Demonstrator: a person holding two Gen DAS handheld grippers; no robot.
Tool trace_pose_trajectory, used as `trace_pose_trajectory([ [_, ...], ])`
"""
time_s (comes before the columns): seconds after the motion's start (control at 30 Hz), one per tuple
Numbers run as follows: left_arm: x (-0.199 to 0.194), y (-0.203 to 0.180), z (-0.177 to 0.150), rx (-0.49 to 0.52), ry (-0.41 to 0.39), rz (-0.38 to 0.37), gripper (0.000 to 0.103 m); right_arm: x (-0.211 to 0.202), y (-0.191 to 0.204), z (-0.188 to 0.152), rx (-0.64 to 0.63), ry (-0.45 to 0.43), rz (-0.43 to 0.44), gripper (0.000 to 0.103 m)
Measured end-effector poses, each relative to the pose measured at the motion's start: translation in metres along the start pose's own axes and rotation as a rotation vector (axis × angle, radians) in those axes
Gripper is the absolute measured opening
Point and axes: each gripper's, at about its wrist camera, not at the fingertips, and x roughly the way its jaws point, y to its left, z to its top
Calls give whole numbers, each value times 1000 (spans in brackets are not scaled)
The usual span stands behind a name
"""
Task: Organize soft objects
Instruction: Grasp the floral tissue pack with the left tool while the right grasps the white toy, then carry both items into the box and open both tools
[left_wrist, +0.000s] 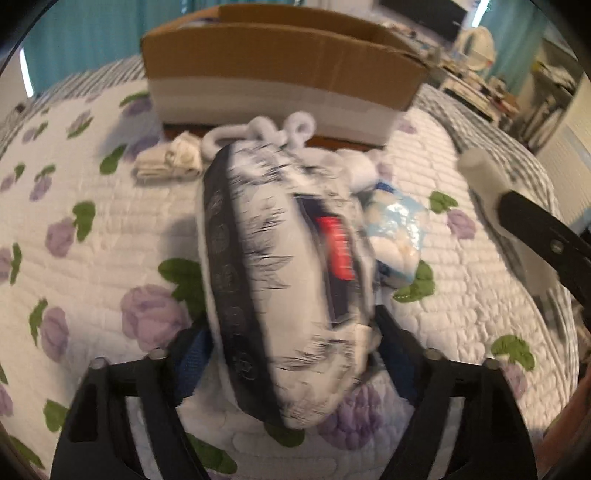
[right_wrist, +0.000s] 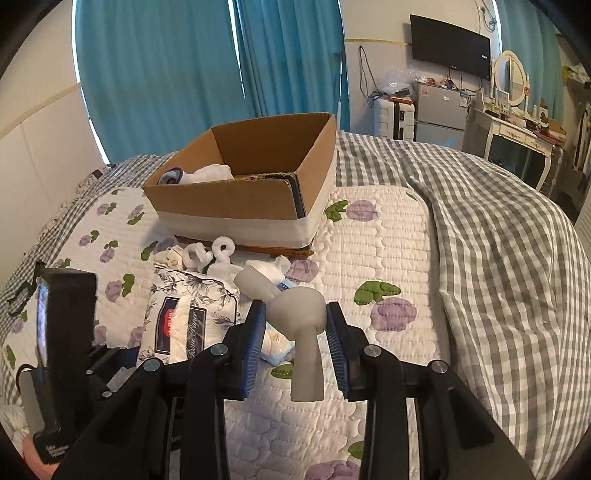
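1. Left hand-held gripper (left_wrist: 291, 354) straddles the tissue pack (left_wrist: 291, 280) on the bed quilt (left_wrist: 92, 258); whether its pads press, I cannot tell.
2. Right hand-held gripper (right_wrist: 295, 332) clamps a grey foam piece (right_wrist: 301, 317).
3. Cardboard box (right_wrist: 236, 199) stands beyond, with open quilt to its right.

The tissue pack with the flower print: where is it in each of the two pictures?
Left wrist view: tissue pack fills the centre, between the left tongs.
Right wrist view: lower left, lying on the quilt.
Shared landmark: the cardboard box behind it.
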Motion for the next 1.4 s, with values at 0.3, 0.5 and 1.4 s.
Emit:
trace_pose_trajectory([
  [0.3, -44, 9, -4, 69, -74, -24, 50, -20, 11, 2, -20, -35, -30, 33],
  [0.5, -90, 25, 19, 88, -174, -21, 50, -50, 33, 20, -40, -83, -27, 33],
  [1.4, -9, 43, 221, 296, -329, 40, 68, 90, 21, 188, 57, -188, 20, 46],
])
